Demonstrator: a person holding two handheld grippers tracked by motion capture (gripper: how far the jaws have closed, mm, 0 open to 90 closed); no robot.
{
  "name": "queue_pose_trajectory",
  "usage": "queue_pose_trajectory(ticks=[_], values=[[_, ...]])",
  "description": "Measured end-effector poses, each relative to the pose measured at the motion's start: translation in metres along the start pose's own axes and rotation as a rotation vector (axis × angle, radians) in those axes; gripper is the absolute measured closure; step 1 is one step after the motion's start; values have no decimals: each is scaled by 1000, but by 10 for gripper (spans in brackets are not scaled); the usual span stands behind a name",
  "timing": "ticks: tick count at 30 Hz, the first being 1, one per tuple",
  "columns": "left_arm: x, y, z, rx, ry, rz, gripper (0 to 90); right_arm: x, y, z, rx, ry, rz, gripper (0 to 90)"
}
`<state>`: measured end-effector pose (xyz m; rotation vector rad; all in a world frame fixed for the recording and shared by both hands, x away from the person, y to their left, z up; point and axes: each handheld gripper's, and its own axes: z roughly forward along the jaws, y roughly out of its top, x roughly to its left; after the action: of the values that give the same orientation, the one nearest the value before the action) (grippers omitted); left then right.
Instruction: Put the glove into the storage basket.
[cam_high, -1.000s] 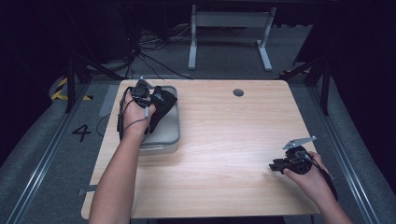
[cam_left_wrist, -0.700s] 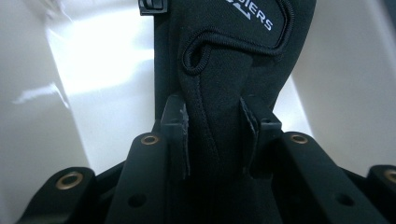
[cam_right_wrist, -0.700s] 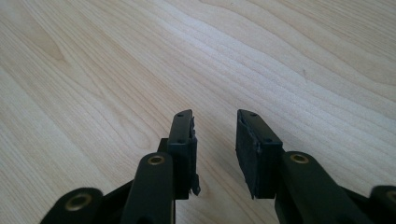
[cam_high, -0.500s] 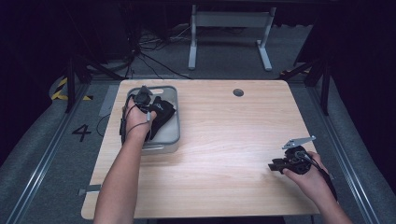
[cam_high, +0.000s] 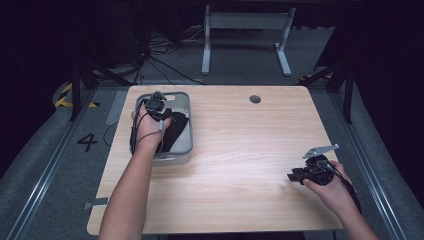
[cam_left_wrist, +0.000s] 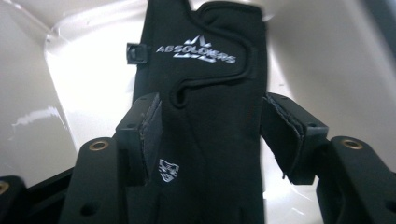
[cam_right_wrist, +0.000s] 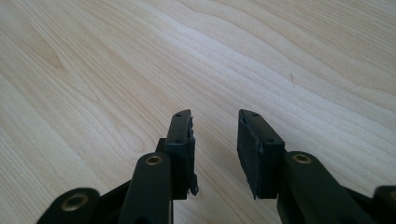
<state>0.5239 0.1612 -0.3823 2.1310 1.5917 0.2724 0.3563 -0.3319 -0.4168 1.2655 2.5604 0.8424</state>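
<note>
We hold our left gripper (cam_left_wrist: 212, 135) over the grey tub (cam_high: 186, 107), its fingers just opening wide around a black glove (cam_left_wrist: 210, 93) lying inside, our right gripper (cam_right_wrist: 215, 140) low over the table (cam_high: 240, 145), fingers apart, nothing between.

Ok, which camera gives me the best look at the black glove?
The left gripper view: the glove fills it, logo readable, lying in the bin. The high view shows only a dark shape beside the hand; the right gripper view faces bare tabletop.
</note>
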Motion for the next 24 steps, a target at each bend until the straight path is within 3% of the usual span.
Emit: queue_pose_trajectory(ticks=[4, 8, 10, 12, 13, 18, 24], values=[[-8, -2, -13, -27, -12, 23, 409, 0, 4, 0, -6, 3, -6, 664], [-21, -9, -37, -62, -61, 67, 413, -3, 10, 2, -7, 7, -13, 661], [-24, -11, -41, -67, -72, 73, 410, -3, 11, 3, -10, 9, -16, 661], [-32, -19, -56, -70, -115, 119, 408, -4, 14, 4, -11, 10, -17, 660], [-32, -19, -56, -70, -115, 119, 408, -4, 14, 4, -11, 10, -17, 660], [-52, -40, -81, -94, -156, 216, 405, -4, 16, 5, -16, 14, -32, 652], [-68, -60, -93, -71, -238, 309, 415, -5, 15, 6, -34, 34, -34, 640]])
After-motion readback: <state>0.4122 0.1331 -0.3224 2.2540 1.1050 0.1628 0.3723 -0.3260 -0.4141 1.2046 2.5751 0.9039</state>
